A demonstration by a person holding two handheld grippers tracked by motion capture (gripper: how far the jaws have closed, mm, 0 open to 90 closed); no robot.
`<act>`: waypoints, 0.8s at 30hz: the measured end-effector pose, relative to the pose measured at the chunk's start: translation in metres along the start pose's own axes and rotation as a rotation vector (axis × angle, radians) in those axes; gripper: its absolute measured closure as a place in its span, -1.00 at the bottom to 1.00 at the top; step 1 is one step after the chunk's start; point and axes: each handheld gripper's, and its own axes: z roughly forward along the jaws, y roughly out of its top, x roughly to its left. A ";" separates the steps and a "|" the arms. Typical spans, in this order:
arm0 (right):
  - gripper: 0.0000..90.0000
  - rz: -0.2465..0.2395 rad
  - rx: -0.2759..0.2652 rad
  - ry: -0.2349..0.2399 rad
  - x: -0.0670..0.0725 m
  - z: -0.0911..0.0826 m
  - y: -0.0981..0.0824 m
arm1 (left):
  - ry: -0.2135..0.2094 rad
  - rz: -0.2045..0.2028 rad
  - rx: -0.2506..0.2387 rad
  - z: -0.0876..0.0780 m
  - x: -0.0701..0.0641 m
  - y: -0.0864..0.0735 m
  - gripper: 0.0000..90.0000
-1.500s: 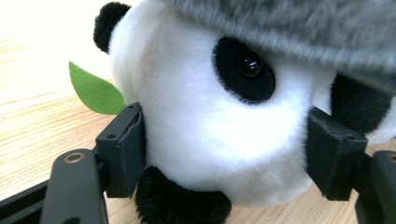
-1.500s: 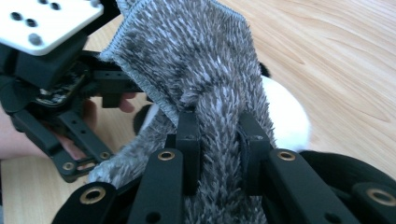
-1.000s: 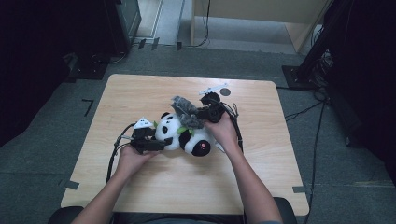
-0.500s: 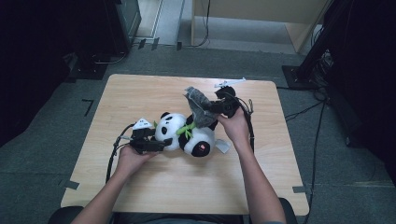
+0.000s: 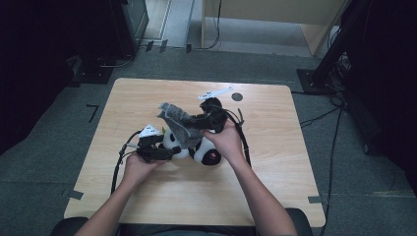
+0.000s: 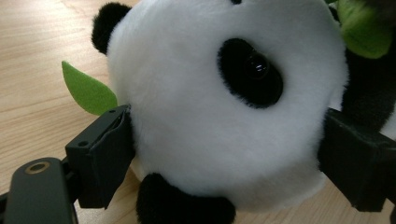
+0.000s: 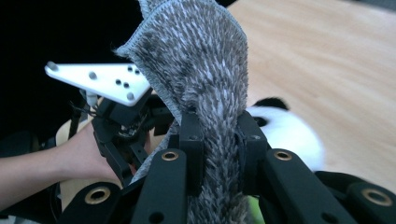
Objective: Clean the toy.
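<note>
In the high view, the left gripper is steadying the plush panda at the table's middle while the right gripper is lifting the grey cloth higher and farther off it than a second ago. In the left gripper view, the jaws, just opening, are flanking the panda's head, apparently letting go. In the right gripper view, the right gripper is pinching the cloth tight.
</note>
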 end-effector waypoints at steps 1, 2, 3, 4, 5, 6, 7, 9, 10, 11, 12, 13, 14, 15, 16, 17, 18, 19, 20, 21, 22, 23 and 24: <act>0.73 -0.002 0.015 0.004 0.001 0.006 -0.002 | 0.004 0.005 -0.004 0.000 -0.001 0.000 -0.75; 0.73 0.003 0.033 0.004 0.001 0.012 -0.004 | 0.007 0.008 -0.006 0.000 -0.001 0.000 -0.74; 0.72 0.005 0.046 0.003 0.001 0.017 -0.005 | 0.008 0.011 -0.008 0.000 -0.002 0.000 -0.74; 0.73 0.010 0.055 0.005 0.000 0.021 -0.007 | 0.012 0.015 -0.010 -0.001 -0.002 0.000 -0.74; 0.73 0.015 0.075 0.006 -0.001 0.027 -0.009 | 0.014 0.016 -0.012 -0.001 -0.002 0.000 -0.74; 0.73 0.020 0.090 0.008 -0.001 0.030 -0.010 | 0.016 0.019 -0.014 -0.001 -0.003 0.000 -0.74; 0.73 0.024 0.097 0.015 -0.001 0.034 -0.011 | 0.018 0.021 -0.016 -0.001 -0.003 0.000 -0.74; 0.72 0.022 0.118 0.024 0.002 0.040 -0.013 | 0.024 0.028 -0.018 -0.001 -0.003 0.000 -0.74; 0.72 0.013 0.133 0.025 0.003 0.043 -0.014 | 0.024 0.025 -0.018 -0.001 -0.004 0.000 -0.74; 0.72 0.002 0.141 0.022 0.005 0.046 -0.015 | 0.024 0.024 -0.017 0.000 -0.004 0.000 -0.74; 0.72 -0.017 0.151 0.015 0.005 0.049 -0.016 | 0.026 0.027 -0.015 0.000 -0.004 0.000 -0.74; 0.72 -0.027 0.165 0.005 0.006 0.050 -0.017 | 0.029 0.032 -0.013 0.000 -0.004 0.000 -0.74; 0.72 -0.041 0.167 0.002 0.006 0.051 -0.017 | 0.031 0.027 -0.009 0.000 -0.004 0.000 -0.74; 0.72 -0.050 0.171 -0.002 0.006 0.050 -0.017 | 0.029 0.016 -0.002 0.000 -0.004 0.000 -0.73; 0.72 -0.060 0.172 -0.010 0.006 0.049 -0.017 | 0.028 0.000 0.008 0.001 -0.003 0.001 -0.73; 0.72 -0.066 0.170 -0.020 0.005 0.048 -0.017 | 0.024 -0.008 0.010 0.001 -0.002 0.001 -0.73; 0.72 -0.059 0.170 -0.021 0.004 0.047 -0.017 | 0.026 -0.006 0.009 0.001 -0.003 0.001 -0.73; 0.73 -0.057 0.169 -0.021 0.002 0.046 -0.017 | 0.027 -0.002 0.008 0.002 -0.003 0.001 -0.72; 0.73 -0.059 0.169 -0.022 0.001 0.045 -0.017 | 0.030 0.003 0.007 0.002 -0.004 0.001 -0.72; 0.73 -0.056 0.166 -0.022 0.000 0.044 -0.017 | 0.034 0.012 0.010 0.002 -0.005 0.001 -0.71; 0.73 -0.057 0.163 -0.027 -0.003 0.041 -0.016 | 0.035 0.020 0.012 0.002 -0.005 0.001 -0.70; 0.73 -0.057 0.163 -0.027 -0.003 0.041 -0.016 | 0.038 0.028 0.013 0.003 -0.005 0.001 -0.70; 0.73 -0.058 0.162 -0.029 -0.004 0.040 -0.016 | 0.043 0.037 0.015 0.003 -0.006 0.001 -0.69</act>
